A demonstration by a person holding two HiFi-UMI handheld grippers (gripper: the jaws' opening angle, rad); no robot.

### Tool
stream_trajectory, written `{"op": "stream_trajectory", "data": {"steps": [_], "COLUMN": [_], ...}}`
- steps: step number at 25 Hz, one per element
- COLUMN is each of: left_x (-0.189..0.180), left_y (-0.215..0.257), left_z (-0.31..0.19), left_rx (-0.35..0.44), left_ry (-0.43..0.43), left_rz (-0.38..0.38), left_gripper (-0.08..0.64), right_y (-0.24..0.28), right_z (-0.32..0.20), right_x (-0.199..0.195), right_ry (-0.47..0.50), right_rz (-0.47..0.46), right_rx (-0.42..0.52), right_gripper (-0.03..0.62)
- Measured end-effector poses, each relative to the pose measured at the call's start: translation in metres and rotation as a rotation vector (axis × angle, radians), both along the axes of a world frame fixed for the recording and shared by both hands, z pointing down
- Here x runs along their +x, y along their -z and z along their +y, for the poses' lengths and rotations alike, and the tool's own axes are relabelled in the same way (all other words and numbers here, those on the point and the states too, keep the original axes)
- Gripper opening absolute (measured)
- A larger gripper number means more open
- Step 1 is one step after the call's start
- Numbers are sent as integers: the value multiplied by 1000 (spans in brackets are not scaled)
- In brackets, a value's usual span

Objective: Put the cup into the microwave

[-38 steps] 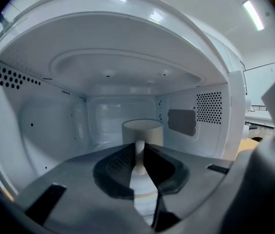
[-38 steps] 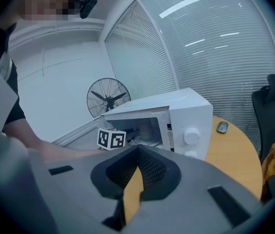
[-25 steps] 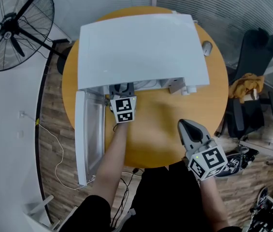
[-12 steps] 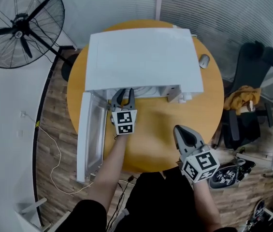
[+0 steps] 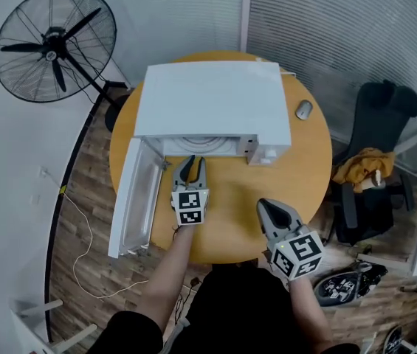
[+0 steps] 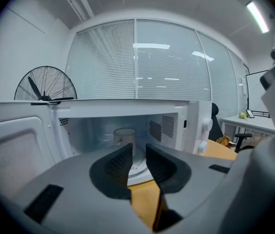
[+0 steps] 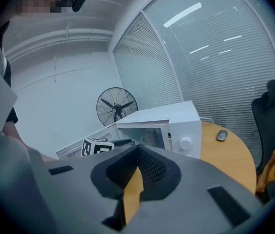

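Note:
A white microwave (image 5: 212, 98) stands on the round orange table (image 5: 308, 168), its door (image 5: 136, 198) swung open to the left. In the left gripper view a pale cup (image 6: 124, 136) stands upright on the turntable inside the cavity. My left gripper (image 5: 191, 169) hovers over the table just in front of the opening, open and empty, apart from the cup (image 6: 138, 152). My right gripper (image 5: 271, 211) hangs near the table's front edge, shut on nothing (image 7: 138, 150). From the head view the cup is hidden under the microwave's top.
A computer mouse (image 5: 303, 109) lies on the table right of the microwave. A standing fan (image 5: 53, 46) is at the back left. A black office chair (image 5: 374, 116) with a yellow cloth (image 5: 362, 167) stands to the right. A cable trails on the wooden floor at left.
My left gripper has drawn back out of the microwave opening toward me, empty. The head view has pulled back and shows more of the room. The right gripper has hardly moved.

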State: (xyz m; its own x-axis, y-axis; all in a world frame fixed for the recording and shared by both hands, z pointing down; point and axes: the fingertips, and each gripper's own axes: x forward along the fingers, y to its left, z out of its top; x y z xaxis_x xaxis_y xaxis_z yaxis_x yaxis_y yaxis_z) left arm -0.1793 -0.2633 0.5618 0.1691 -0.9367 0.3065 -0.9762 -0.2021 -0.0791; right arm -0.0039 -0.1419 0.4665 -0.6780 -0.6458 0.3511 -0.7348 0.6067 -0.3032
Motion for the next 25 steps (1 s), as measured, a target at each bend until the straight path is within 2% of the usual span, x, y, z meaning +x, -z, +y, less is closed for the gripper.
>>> {"op": "stream_trajectory", "data": {"steps": [10, 14, 25], "left_x": [38, 58, 121], "left_y": [22, 36, 69], "left_z": [73, 100, 183], "left_rx": [2, 17, 51], "left_ry": [78, 81, 67], "left_rz": [20, 17, 70], "left_gripper": [58, 46, 14], "right_y": [8, 13, 23], "right_z": [39, 53, 94], "right_x": [41, 52, 83], "right_ry": [69, 100, 144], "right_rz": [-28, -35, -63], "right_rx": [24, 44, 66], "right_gripper": [9, 9, 9]}}
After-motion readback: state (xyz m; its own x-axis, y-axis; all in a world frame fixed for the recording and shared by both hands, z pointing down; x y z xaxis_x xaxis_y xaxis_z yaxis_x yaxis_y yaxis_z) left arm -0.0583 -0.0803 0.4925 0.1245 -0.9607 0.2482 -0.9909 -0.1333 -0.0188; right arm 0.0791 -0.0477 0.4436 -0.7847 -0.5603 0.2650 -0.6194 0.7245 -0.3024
